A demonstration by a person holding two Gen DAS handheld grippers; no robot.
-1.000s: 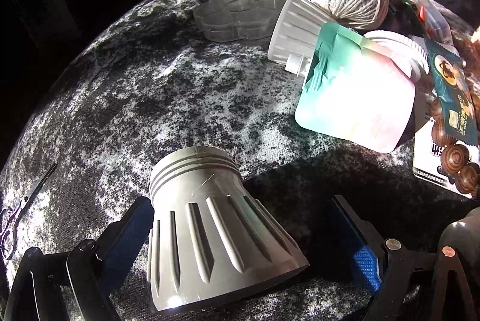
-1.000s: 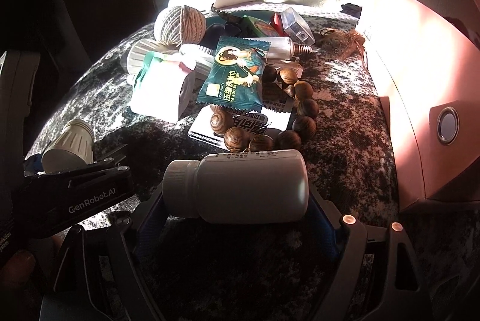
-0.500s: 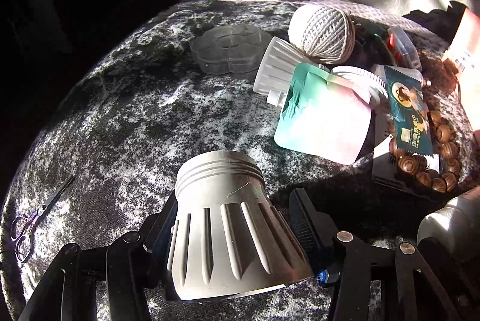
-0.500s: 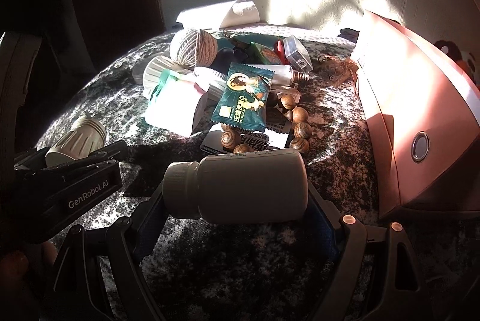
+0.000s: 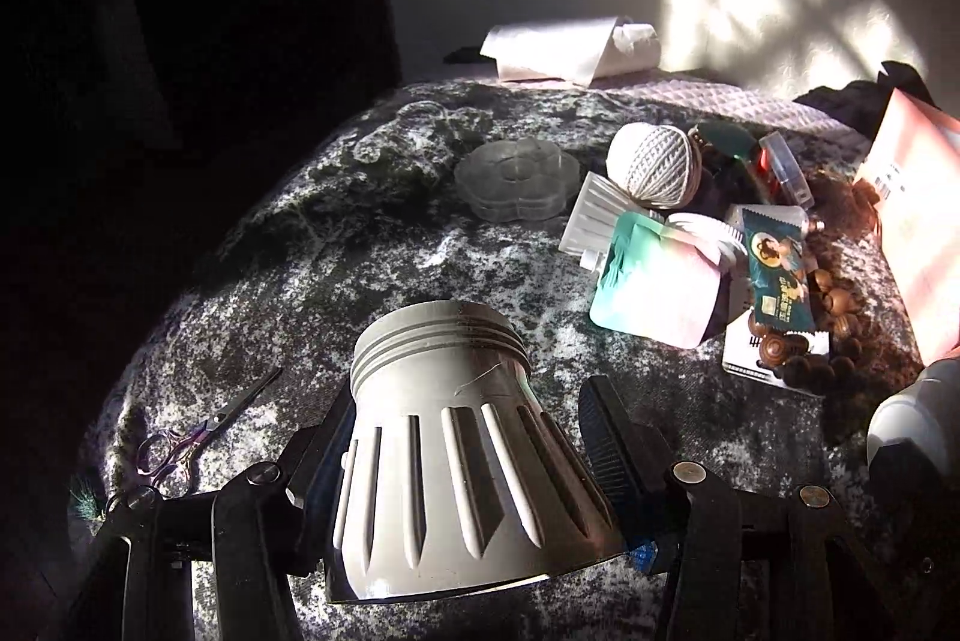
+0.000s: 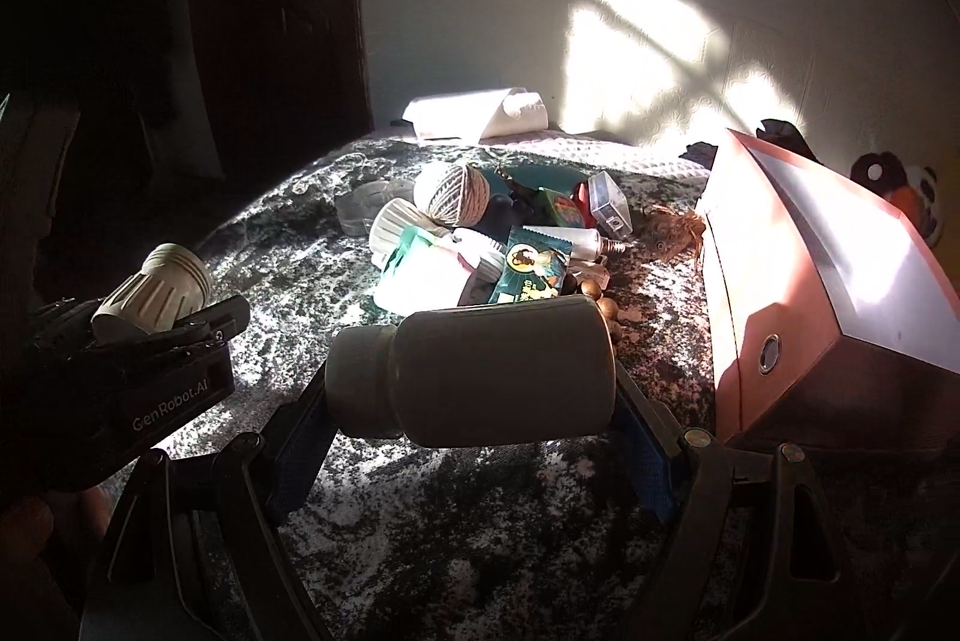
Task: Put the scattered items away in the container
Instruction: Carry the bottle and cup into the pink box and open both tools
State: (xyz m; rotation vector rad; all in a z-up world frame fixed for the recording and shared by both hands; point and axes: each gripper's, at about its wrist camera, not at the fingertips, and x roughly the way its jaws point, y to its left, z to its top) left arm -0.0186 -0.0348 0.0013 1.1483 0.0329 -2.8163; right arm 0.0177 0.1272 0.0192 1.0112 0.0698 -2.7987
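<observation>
Progress: you are carrying two items at once, and most of the clutter is still lying on the mottled dark cloth; judging by the heap, the tidying is at an early stage.
Container: the pink box is standing at the right edge of the cloth; its inside is not showing, so you cannot tell what is already in it.
Left gripper: its jaws are clamping the ribbed grey lamp housing by its flared sides; the housing is hanging clear of the cloth, narrow threaded end pointing away from you.
Right gripper: its jaws are standing wide and pressing on the two ends of the white pill bottle; the bottle is lying crosswise, cap to the left, above the cloth.
Left to do: the ball of twine, the clear flower-shaped box, the pastel pouch, the green snack packet, the wooden beads and the small scissors are all waiting outside the box; the scissors are lying well apart from the heap, at the left.
</observation>
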